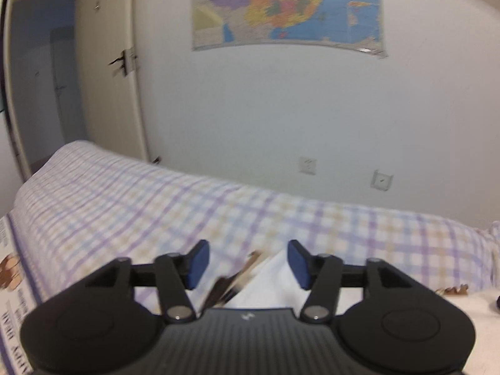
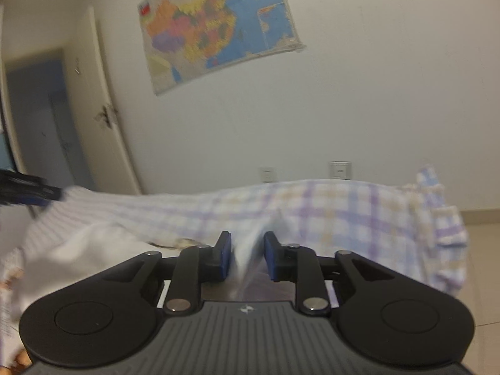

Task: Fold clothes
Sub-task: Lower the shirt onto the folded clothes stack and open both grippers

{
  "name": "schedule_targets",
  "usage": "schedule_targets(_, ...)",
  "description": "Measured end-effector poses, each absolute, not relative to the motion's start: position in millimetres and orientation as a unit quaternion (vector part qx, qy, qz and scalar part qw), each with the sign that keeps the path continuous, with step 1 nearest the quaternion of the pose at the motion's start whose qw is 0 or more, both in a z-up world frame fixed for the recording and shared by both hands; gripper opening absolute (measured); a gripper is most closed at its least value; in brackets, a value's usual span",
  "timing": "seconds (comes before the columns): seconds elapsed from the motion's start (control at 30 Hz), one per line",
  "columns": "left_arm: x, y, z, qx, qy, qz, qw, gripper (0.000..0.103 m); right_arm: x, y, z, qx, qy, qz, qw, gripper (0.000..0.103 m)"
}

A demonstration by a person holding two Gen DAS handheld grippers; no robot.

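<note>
while both grippers point low across the bed, the checked cloth [image 1: 193, 206] in purple, blue and tan on white lies spread out ahead of them, filling the band from nine o'clock to three o'clock in the left wrist view. the left gripper [image 1: 248, 264] has its blue pads [image 1: 200, 262] standing wide apart; a white fold of fabric [image 1: 268, 281] and a dark blurred strip lie below the gap, and neither pad presses on them. in the right wrist view the right gripper [image 2: 247, 257] holds its jaws only a little apart, with a raised ridge of the same cloth running up between the pads toward twelve o'clock; blur hides whether the pads actually pinch it, so i cannot tell if it is gripped. at nine o'clock in that view a dark blurred gripper part [image 2: 28, 190] sits at the cloth's far corner. on the white wall behind, a coloured map [image 1: 287, 6] hangs at twelve o'clock, two wall sockets [image 1: 307, 165] sit just above the cloth's edge, and an open door [image 1: 106, 72] stands at ten o'clock.
</note>
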State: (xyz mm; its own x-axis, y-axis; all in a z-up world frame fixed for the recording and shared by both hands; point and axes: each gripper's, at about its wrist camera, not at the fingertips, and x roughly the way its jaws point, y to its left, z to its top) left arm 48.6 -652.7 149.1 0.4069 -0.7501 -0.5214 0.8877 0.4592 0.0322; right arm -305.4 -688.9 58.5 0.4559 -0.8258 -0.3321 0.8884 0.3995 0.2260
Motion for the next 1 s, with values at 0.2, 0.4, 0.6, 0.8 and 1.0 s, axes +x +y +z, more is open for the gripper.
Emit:
schedule_targets(0.2,71,-604,147,0.093,0.307,-0.474,0.820,0.070,-316,-687,53,0.208,0.084,-0.506,0.833,0.036)
schedule_targets(0.4,72,-571,133,-0.006,0.388,-0.473,0.791,0.072,-315,-678,59,0.207,0.090,-0.487,0.844,0.042)
schedule_targets(0.6,62,-583,130,0.030,0.345,-0.461,0.817,0.072,-308,-679,69,0.161,0.097,-0.492,0.850,0.042)
schedule_targets(0.8,78,-593,109,-0.004,0.383,-0.454,0.805,0.070,-303,-694,66,0.176,0.094,-0.474,0.857,0.042)
schedule_targets(1.0,61,-595,94,0.027,0.343,-0.443,0.828,0.018,-297,-706,32,0.210,0.131,-0.478,0.843,0.042)
